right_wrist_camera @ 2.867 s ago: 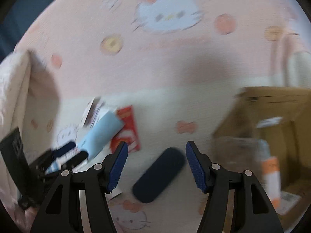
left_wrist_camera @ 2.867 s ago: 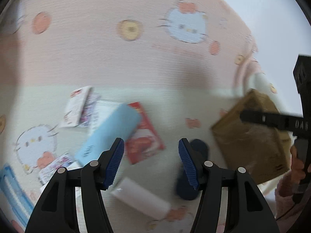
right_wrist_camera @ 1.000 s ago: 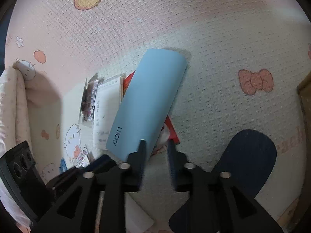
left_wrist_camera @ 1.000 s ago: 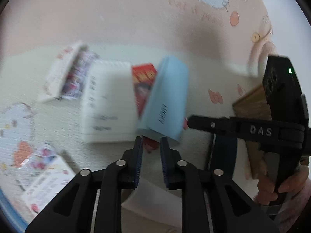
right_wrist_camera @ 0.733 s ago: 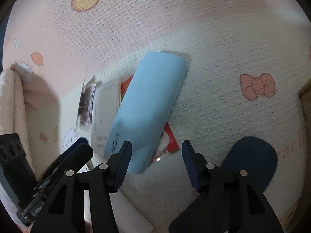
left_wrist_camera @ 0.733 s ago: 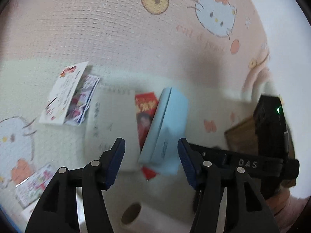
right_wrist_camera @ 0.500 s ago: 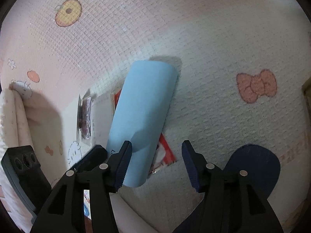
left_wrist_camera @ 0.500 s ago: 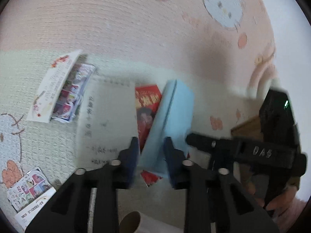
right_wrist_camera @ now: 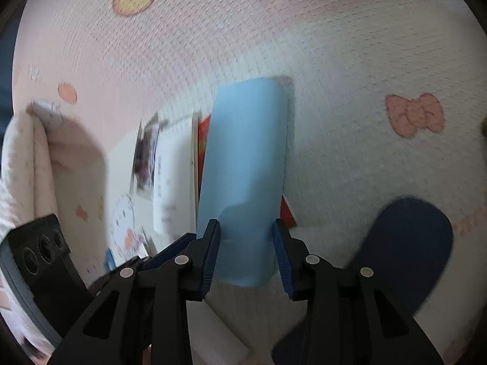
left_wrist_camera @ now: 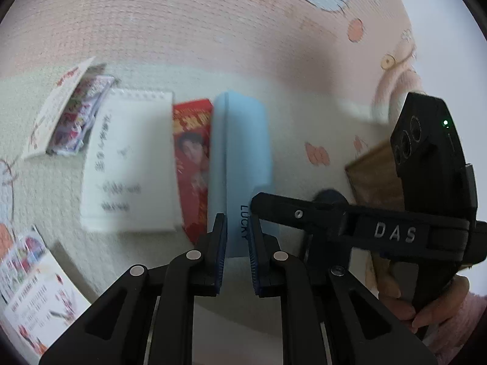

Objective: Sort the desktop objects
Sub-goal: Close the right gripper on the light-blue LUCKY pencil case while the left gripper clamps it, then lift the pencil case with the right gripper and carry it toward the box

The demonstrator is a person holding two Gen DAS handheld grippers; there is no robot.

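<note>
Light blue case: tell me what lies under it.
Under the light blue case lies a red printed packet, showing along its left side and peeking out on the right in the right wrist view. Its middle is covered.

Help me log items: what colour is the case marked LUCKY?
Light blue case, clearest in the right wrist view.

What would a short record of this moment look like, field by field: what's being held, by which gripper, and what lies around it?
held item: light blue case, marked LUCKY
left gripper: clamped on the case's near end
right gripper: fingers either side of the same case, contact unclear
under the case: red packet
beside it: white notepad
also near: dark blue case, cardboard box
surface: patterned cloth
</note>
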